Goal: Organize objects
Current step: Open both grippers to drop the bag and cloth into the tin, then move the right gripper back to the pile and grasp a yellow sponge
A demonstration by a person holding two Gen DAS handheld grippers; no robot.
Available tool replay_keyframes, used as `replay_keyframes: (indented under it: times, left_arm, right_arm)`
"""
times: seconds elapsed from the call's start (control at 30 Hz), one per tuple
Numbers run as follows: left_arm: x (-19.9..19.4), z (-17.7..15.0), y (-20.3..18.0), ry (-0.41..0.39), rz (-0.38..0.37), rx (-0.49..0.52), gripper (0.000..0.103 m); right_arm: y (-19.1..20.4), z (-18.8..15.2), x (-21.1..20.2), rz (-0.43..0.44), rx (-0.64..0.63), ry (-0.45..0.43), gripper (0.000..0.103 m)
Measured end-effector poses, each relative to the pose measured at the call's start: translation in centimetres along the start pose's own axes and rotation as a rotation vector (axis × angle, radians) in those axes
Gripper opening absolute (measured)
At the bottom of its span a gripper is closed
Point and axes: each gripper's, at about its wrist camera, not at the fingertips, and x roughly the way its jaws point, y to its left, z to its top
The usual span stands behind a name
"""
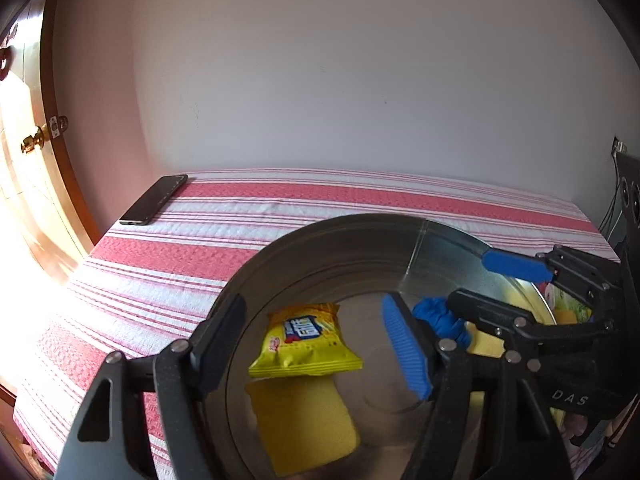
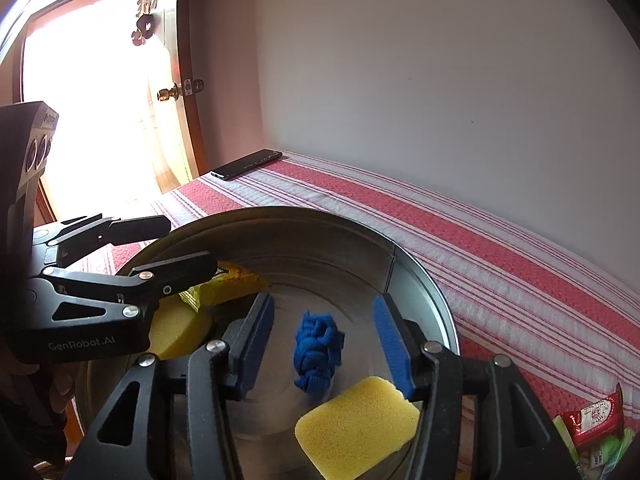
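Note:
A round metal basin [image 1: 340, 248] [image 2: 424, 280] sits on a red and white striped cloth. In it lie a yellow snack packet [image 1: 306, 340] [image 2: 224, 286], two yellow sponges [image 1: 304, 428] [image 2: 356, 424] [image 2: 176, 332] and a blue knotted cloth [image 1: 440, 318] [image 2: 318, 350]. My left gripper [image 1: 316, 340] is open over the basin, around the snack packet, holding nothing. My right gripper [image 2: 324, 344] is open above the blue cloth, fingers either side, not gripping it. The right gripper also shows in the left wrist view [image 1: 480, 280], and the left gripper in the right wrist view [image 2: 188, 246].
A black phone [image 1: 154, 200] [image 2: 248, 164] lies at the far left corner of the cloth. Red and green snack packets [image 2: 592, 424] lie at the right of the basin. A white wall is behind; a wooden door with a brass knob [image 1: 34, 142] is at the left.

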Motion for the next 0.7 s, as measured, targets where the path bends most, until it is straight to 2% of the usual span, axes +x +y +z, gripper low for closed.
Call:
replay_keyframes:
  times: [0.03,0.07,0.2,0.27,0.33,0.4,0.53,0.7]
  left_arm:
    - [0.0,0.0,0.0,-0.001,-0.003,-0.001,0.074]
    - [0.0,-0.1,0.1,-0.002,-0.008,-0.005,0.074]
    - [-0.7,-0.4,0.6,-0.033,-0.021,-0.045,0.082]
    - [-1.5,-0.7,0.7,-0.063,-0.017,-0.062,0.087]
    - [-2.7,-1.3,0.5,-0.104,-0.003,-0.076,0.096]
    - [-3.8,-2.1,0.3,-0.144,0.006,-0.092,0.100]
    - [-5.7,-3.9,-1.3,-0.197,-0.003,-0.107,0.103]
    - [-6.7,-5.6,-4.3,-0.214,-0.044,-0.059,0.103]
  right_arm:
    - [0.1,0.0,-0.3,-0.011,0.000,-0.013,0.069]
    - [0.1,-0.1,-0.5,-0.017,-0.001,-0.025,0.070]
    - [0.2,-0.4,-1.5,-0.030,0.010,-0.060,0.070]
    - [0.0,-0.9,-2.5,-0.037,0.020,-0.085,0.070]
    - [-0.4,-1.6,-4.0,-0.046,0.033,-0.112,0.070]
    - [-1.3,-2.4,-5.6,-0.055,0.055,-0.139,0.070]
    - [-3.3,-4.2,-8.7,-0.094,0.108,-0.172,0.075]
    - [-5.1,-6.7,-10.5,-0.170,0.120,-0.148,0.076]
